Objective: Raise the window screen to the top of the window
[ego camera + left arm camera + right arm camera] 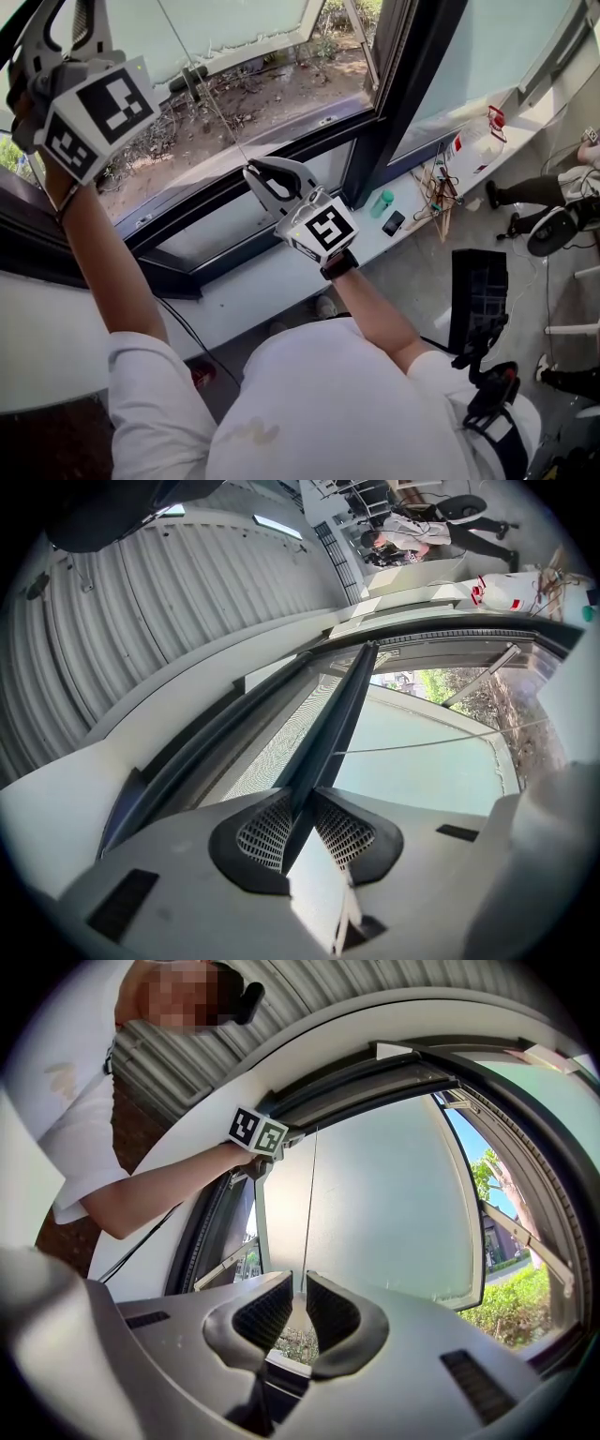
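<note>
My left gripper (77,23) is raised at the top left of the head view. In the left gripper view it (302,808) is shut on the window screen's dark bar (342,714), with grey mesh (272,752) to the bar's left. A thin pull cord (202,89) runs from up there down to my right gripper (249,170), which is held lower, in front of the window frame. In the right gripper view its jaws (300,1302) are shut on the cord's lower end, and the cord (309,1213) rises straight towards the left gripper (258,1133).
The glass pane (234,28) swings outward over bare ground. On the sill (281,272) are a green cup (382,202), a phone (394,223), a white bottle (473,145) and wires. A black crate (478,291) stands on the floor, with another person's legs (534,192) at the right.
</note>
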